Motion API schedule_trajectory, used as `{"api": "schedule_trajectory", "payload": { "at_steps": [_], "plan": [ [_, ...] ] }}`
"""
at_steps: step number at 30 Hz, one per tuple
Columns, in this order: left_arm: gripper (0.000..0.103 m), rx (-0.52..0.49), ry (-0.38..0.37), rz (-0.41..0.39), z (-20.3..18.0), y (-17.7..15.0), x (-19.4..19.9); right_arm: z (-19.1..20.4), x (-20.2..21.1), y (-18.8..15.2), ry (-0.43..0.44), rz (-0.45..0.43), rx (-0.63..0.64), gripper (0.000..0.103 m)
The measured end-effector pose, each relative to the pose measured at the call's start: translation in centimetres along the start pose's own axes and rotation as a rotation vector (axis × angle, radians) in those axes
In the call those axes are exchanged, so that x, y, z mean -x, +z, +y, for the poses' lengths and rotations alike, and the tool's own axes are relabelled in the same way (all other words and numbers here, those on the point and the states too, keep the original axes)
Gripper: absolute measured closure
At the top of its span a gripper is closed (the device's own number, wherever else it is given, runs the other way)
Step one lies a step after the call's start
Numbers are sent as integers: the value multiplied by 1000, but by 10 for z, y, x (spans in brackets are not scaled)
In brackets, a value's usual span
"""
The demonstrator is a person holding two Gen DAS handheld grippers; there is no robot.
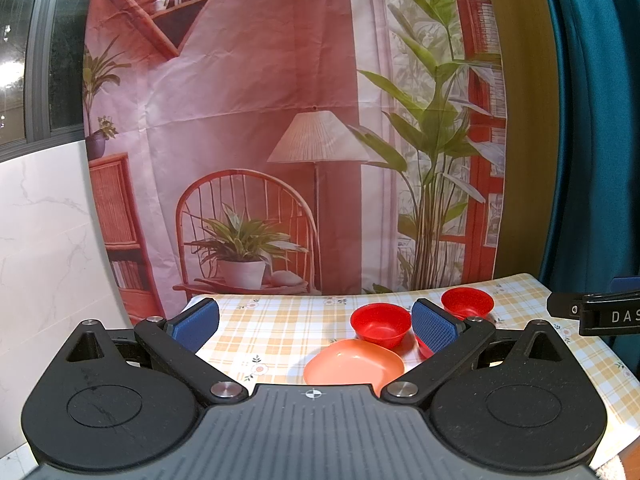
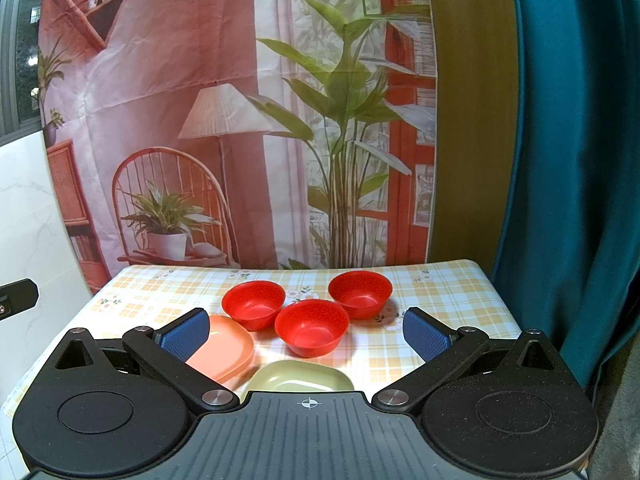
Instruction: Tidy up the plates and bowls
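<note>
Three red bowls stand apart on the checked tablecloth: left (image 2: 253, 304), middle (image 2: 311, 332) and right (image 2: 359, 293). An orange plate (image 2: 224, 350) lies left of them and a pale green plate (image 2: 300, 378) lies nearest me. My right gripper (image 2: 306, 334) is open and empty, held above the near side of the dishes. My left gripper (image 1: 316, 326) is open and empty above the table's left part; its view shows the orange plate (image 1: 354, 364) and two red bowls (image 1: 381, 325) (image 1: 467, 302), with a third mostly hidden behind its right finger.
The table (image 2: 448, 292) stands against a printed backdrop (image 2: 200, 120) of a room. A teal curtain (image 2: 568, 160) hangs at the right. A white marble panel (image 1: 44, 240) is at the left. The right gripper's body (image 1: 600, 314) shows at the left view's right edge.
</note>
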State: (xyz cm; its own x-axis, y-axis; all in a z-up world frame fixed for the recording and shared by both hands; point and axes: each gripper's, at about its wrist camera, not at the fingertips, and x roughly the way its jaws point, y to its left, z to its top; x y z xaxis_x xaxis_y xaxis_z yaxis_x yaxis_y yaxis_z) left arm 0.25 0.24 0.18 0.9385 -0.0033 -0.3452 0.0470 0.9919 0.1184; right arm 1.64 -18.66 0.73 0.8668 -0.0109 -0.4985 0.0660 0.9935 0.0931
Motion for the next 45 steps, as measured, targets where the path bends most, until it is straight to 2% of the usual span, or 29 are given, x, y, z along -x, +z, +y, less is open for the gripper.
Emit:
{"api": "schedule_trajectory", "payload": {
  "at_steps": [39,45],
  "plan": [
    [0,-1,-2,3,-4,-3,1,0,-2,-1,2,-1,-2,0],
    [0,-1,-6,11,-6,-5,-2,-2,0,4,54,-47,-20,0]
  ]
}}
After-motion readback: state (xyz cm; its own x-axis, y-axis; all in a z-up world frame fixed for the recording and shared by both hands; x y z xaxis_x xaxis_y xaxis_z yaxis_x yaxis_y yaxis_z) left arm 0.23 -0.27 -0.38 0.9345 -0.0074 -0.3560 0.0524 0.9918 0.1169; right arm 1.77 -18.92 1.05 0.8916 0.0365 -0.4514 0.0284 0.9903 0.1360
